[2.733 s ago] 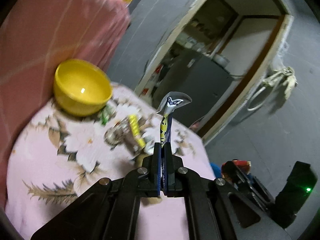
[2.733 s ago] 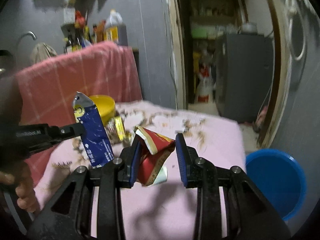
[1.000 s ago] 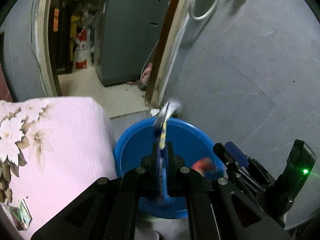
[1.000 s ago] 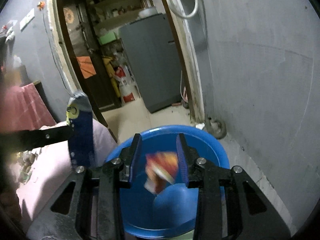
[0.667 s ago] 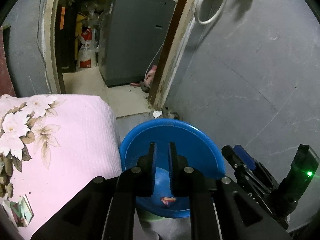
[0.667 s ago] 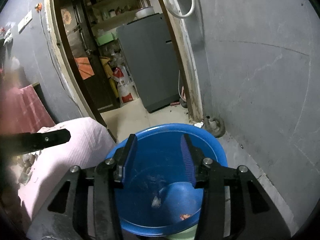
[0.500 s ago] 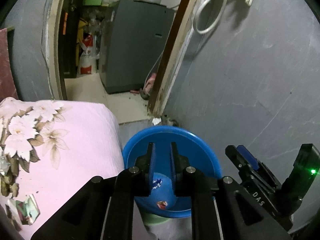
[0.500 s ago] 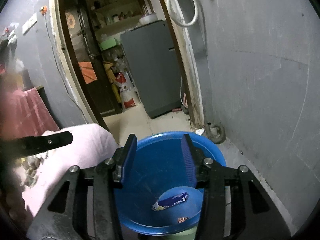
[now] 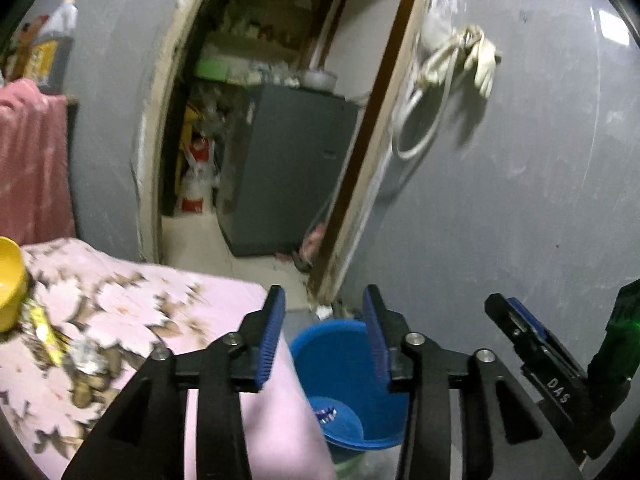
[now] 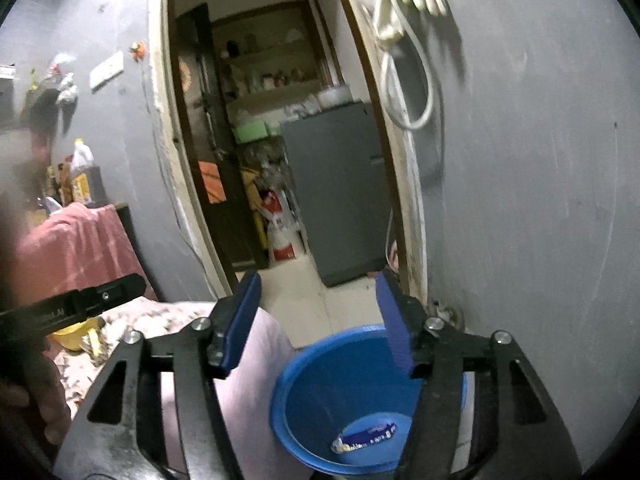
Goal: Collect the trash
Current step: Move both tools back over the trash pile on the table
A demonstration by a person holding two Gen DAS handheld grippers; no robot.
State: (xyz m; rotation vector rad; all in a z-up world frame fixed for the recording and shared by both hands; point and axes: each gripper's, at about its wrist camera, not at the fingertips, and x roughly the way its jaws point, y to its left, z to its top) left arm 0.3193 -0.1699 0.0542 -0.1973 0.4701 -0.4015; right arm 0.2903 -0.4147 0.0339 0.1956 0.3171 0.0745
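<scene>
On the left, the yellow bowl (image 9: 10,284) and a few scraps, among them a yellow wrapper (image 9: 46,326) and a crumpled silvery piece (image 9: 86,354), still lie on the flowered pink cloth of the table (image 9: 132,304), so part of the trash is not collected yet. The left gripper (image 9: 322,334), which a moment ago pinched a blue and yellow wrapper over the bucket, has let it go: its fingers (image 9: 272,330) are opening, stand spread now, and nothing is between them. The same is true for the right gripper (image 10: 320,320), which before held a red wrapper; its fingers (image 10: 242,316) are opening wide and are empty. Both pieces of trash have gone into the blue bucket (image 9: 340,364), which stands on the floor just beside the edge of the table, near the grey wall; in the right wrist view the blue wrapper (image 10: 364,436) is seen lying at the bottom, while the red one is hidden from both views. This means one round of the task is done, and the next round probably needs a return to the table. Both grippers have lifted away from the bucket and point only slightly downward, more toward the doorway than into the bucket. In the right wrist view the left gripper reaches in from the left, with part of the person's hand (image 10: 36,396) at the edge.
</scene>
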